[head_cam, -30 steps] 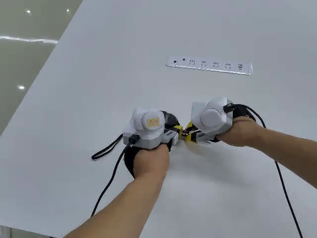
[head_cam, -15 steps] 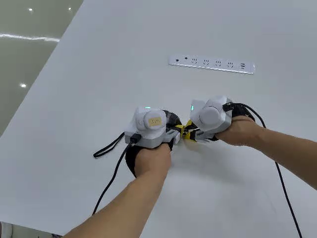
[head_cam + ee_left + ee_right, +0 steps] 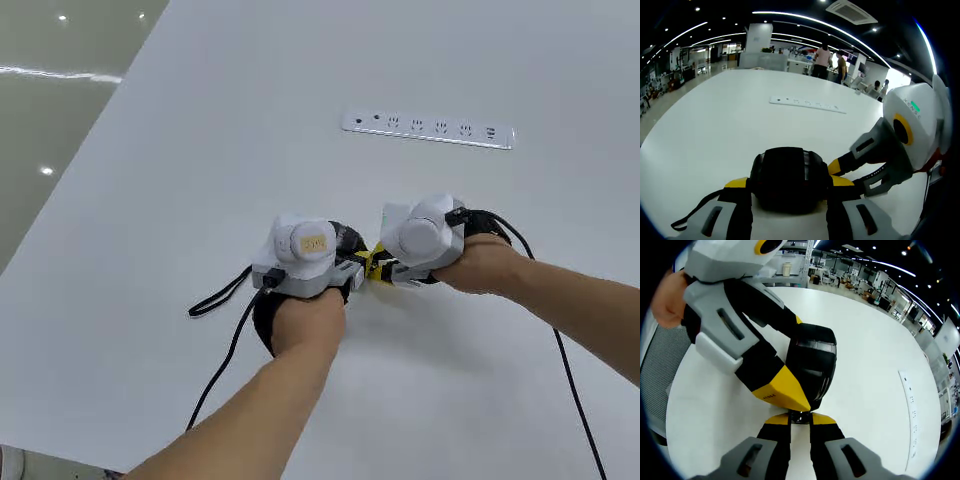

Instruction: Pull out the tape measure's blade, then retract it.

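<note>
Tape measure: a black round case (image 3: 812,362) resting on the white counter (image 3: 200,150), about midway across it and toward the near edge, between the two hand-held grippers.
Left hand-held gripper: (image 3: 790,182) jaws spread to the width of the case and clamped on it, one yellow pad (image 3: 737,183) against each flank. In the left gripper view the case sits square between the jaws, right up at their tips.
Right hand-held gripper: (image 3: 799,421) jaws drawn almost together, pinching a small dark blade end (image 3: 799,416) at the lower front edge of the case. The case lies just ahead of the tips, touching them there.
Blade: no length of it shows between the case and the right jaws.
Relation of the two: in the head view they meet nose to nose, left one from the left and right one from the right, yellow tips all but touching beside the case.
Strap: a black loop (image 3: 215,298) lies on the counter to the left of the left hand-held gripper.
Cables: one black cable (image 3: 222,365) runs back along the left forearm, another (image 3: 572,385) beside the right forearm.
Power strip: a white strip (image 3: 428,130) lies flat farther back on the counter, well apart from the case.
Background: people (image 3: 822,59) stand beyond the counter's far end.
</note>
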